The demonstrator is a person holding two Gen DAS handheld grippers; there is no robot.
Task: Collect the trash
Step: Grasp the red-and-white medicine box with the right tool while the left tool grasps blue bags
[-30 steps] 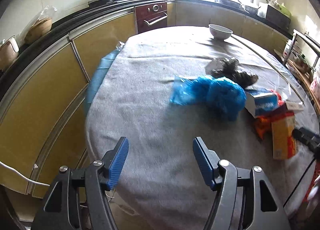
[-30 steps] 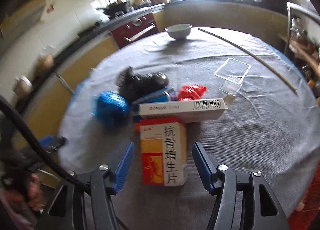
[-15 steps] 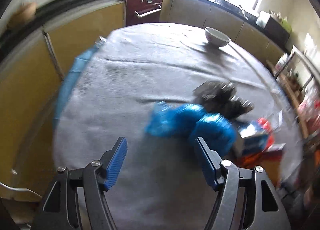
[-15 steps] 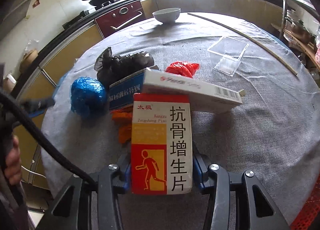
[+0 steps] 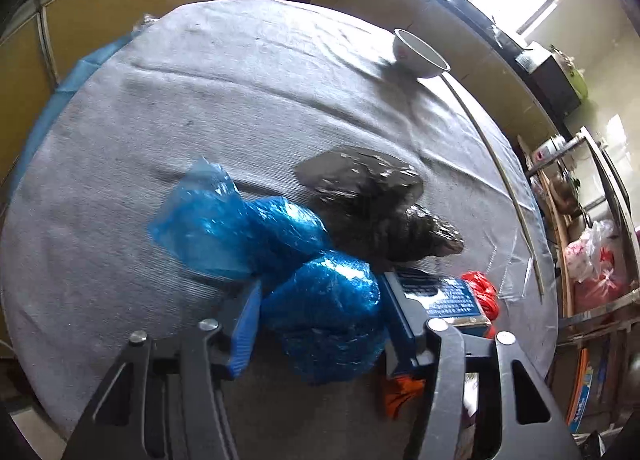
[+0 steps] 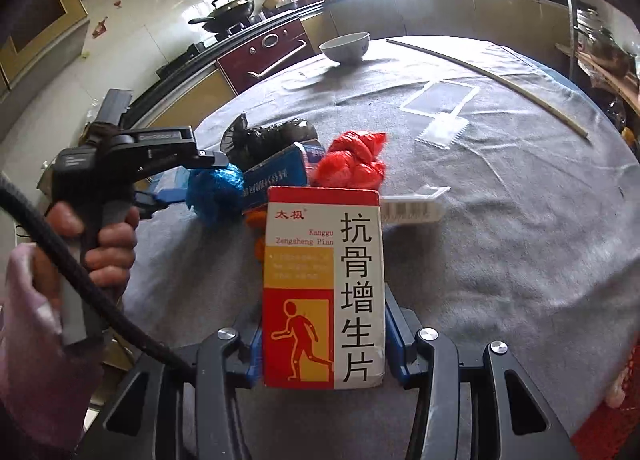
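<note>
Right gripper clamps medicine box. Left gripper jaws closing around blue bag, black bag at its 1 o'clock.

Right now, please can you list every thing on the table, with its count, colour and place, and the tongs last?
medicine box: 1, red, yellow and white, upright between the right tongs
blue bag: 1, blue, crumpled, between the left tongs
black bag: 1, black, behind the blue bag
blue carton: 1, blue, tilted, beside the blue bag
red bag: 1, red, behind the medicine box
white carton: 1, white with barcode, behind the medicine box
clear lid: 1, clear, centre of the table
bowl: 1, white, far edge
stick: 1, pale, far right
table: 1, grey cloth
left tongs: closing around the blue bag
right tongs: shut on the medicine box
</note>
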